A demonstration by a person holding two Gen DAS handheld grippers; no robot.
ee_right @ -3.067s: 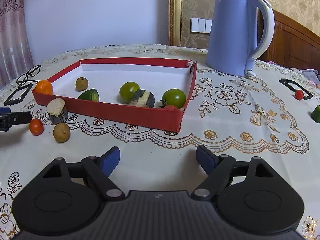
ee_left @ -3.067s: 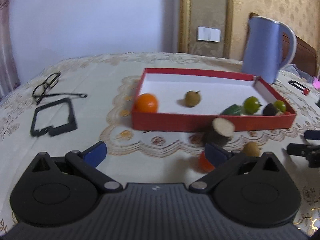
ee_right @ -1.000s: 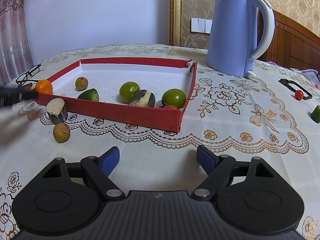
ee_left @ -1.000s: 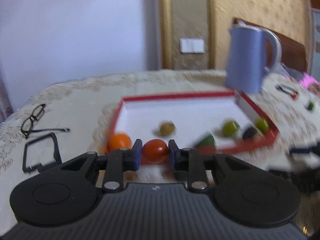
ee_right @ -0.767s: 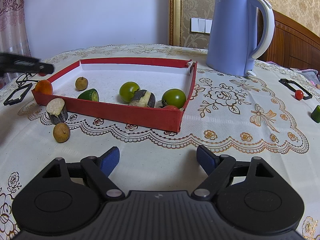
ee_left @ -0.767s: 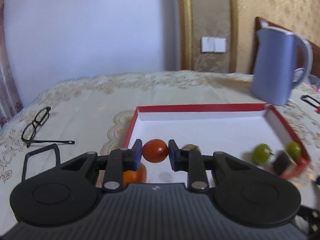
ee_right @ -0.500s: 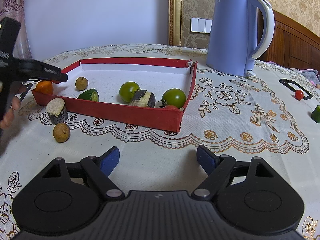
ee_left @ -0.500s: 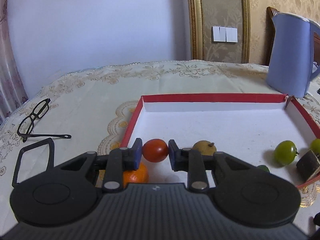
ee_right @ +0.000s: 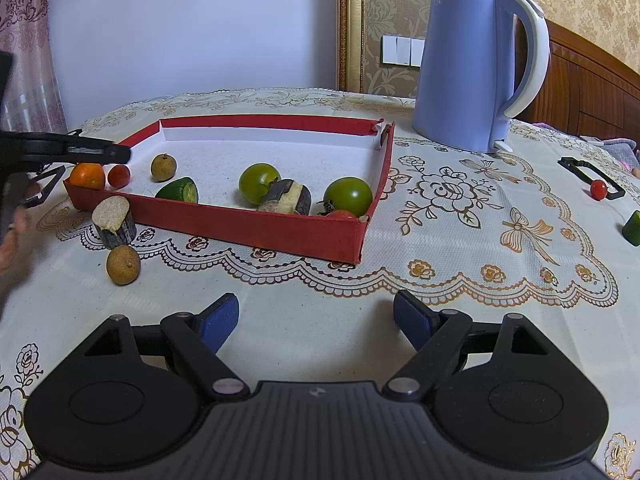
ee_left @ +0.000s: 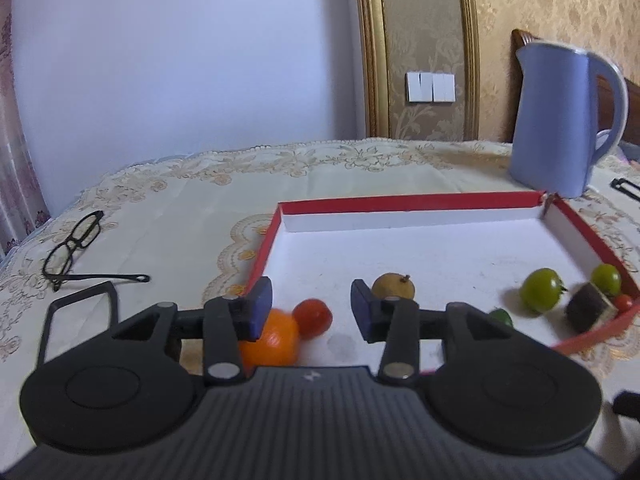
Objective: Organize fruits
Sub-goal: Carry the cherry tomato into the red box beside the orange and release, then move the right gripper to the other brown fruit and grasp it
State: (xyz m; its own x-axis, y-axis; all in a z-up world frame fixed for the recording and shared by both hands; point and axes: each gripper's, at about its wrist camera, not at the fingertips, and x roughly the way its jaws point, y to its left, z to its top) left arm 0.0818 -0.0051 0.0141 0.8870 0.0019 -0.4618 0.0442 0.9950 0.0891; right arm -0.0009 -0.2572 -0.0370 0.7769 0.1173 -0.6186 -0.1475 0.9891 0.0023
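My left gripper [ee_left: 311, 307] is open above the near left corner of the red tray [ee_left: 404, 201]. A red cherry tomato [ee_left: 312, 317] lies in the tray below it, beside an orange [ee_left: 270, 342]. The tray also holds a longan [ee_left: 393, 285], green tomatoes [ee_left: 542, 291] and a dark cut piece [ee_left: 590, 312]. In the right wrist view the left gripper [ee_right: 120, 154] hovers over the red tomato [ee_right: 119, 176] in the tray [ee_right: 256, 224]. My right gripper [ee_right: 316, 320] is open and empty over the tablecloth. A longan [ee_right: 123, 265] and a cut piece [ee_right: 114, 216] lie outside the tray.
A blue kettle [ee_right: 476, 68] stands behind the tray's right corner. Glasses [ee_left: 76, 248] and a black frame [ee_left: 76, 308] lie left of the tray. Far right lie a small red tomato [ee_right: 599, 189], a black frame [ee_right: 588, 176] and a green piece [ee_right: 633, 227].
My left gripper has opened and let go of the red cherry tomato, which now lies in the tray beside the orange. The right gripper has not moved.
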